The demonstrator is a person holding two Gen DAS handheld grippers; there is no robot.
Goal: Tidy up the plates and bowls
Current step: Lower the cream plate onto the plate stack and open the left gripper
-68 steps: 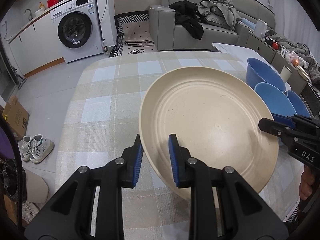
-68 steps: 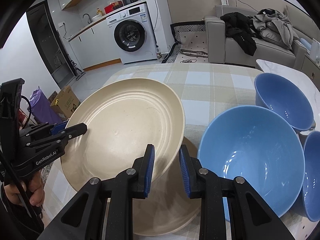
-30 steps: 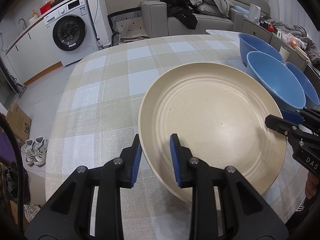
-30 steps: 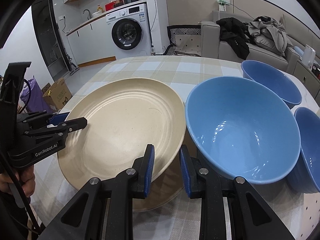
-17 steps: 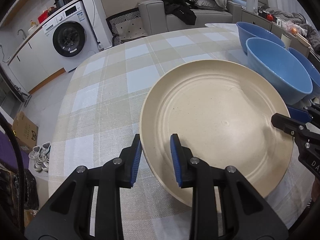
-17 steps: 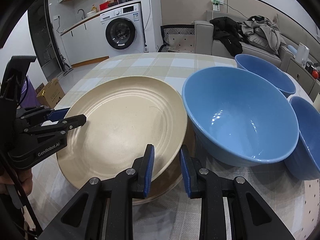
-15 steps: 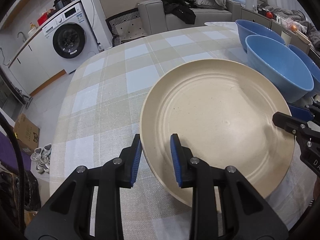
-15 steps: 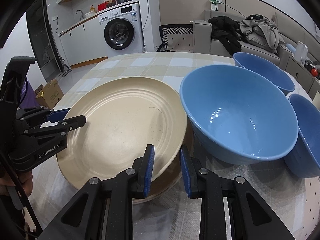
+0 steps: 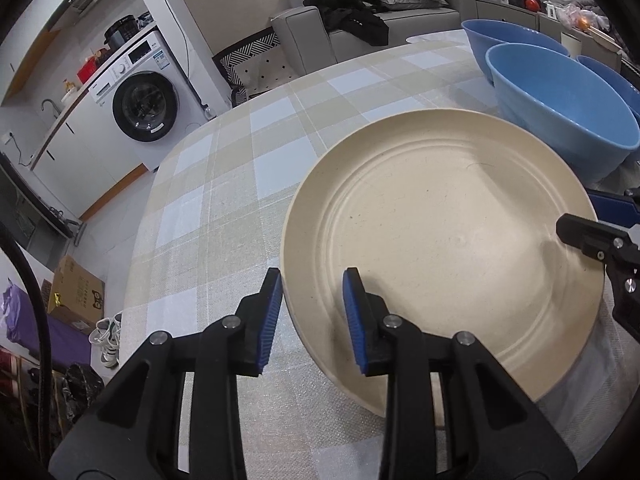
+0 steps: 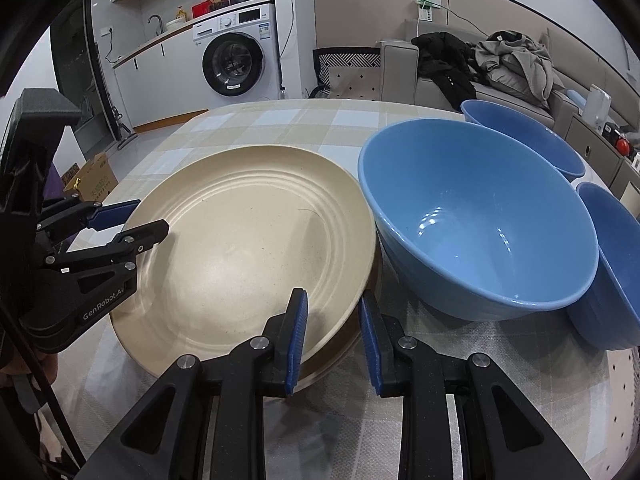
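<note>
Cream plate point(image 9: 440, 232), left wrist view: lies low and nearly flat over the checked table point(image 9: 224, 208), held at opposite rims so it comes down level.
Left hand-held gripper point(image 9: 312, 304): narrow gap, blue pads astride the near rim, jaws just eased a little wider. Whether the pads press on it cannot be told.
Right hand-held gripper point(image 9: 576, 212): at the far right rim, one finger above and one below.
Large blue bowl point(image 9: 560, 112): just beside the plate.
Second plate point(image 10: 344, 346), right wrist view: shows under the cream plate's near edge, so this looks like stacking.
Right hand-held gripper, own view: narrow, clamped on the cream plate's rim.
Other blue bowls point(image 10: 532, 140) point(image 10: 616, 264): grouped to the right, apart from the plates.
Step, judged: plate almost seated, release next.
</note>
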